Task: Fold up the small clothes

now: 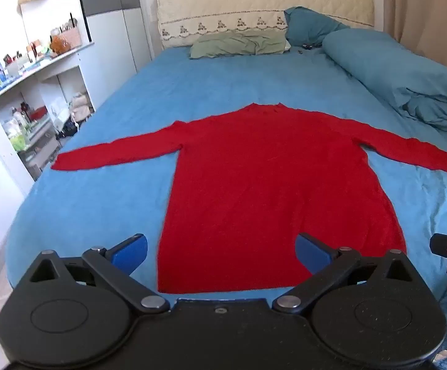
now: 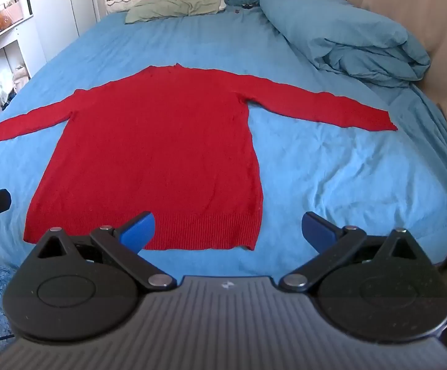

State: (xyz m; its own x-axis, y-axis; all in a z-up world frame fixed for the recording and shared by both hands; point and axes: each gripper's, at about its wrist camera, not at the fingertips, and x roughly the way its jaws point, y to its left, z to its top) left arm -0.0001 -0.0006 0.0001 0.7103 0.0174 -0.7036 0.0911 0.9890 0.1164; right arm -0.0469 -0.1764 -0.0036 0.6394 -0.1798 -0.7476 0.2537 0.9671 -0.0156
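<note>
A red long-sleeved sweater (image 1: pixel 269 178) (image 2: pixel 158 141) lies flat on the blue bed sheet (image 1: pixel 106 203) (image 2: pixel 331 178), both sleeves spread out sideways, collar toward the headboard and hem toward me. My left gripper (image 1: pixel 220 251) hovers open above the hem's left part, blue pads wide apart with nothing between them. My right gripper (image 2: pixel 228 229) is open too, above the hem's right corner, and holds nothing. An edge of each gripper shows in the other's view.
A rolled blue duvet (image 1: pixel 402 74) (image 2: pixel 346 34) lies along the right side of the bed. A green pillow (image 1: pixel 239 43) and a blue pillow (image 1: pixel 309 24) rest at the headboard. White shelves (image 1: pixel 23 92) full of small items stand left of the bed.
</note>
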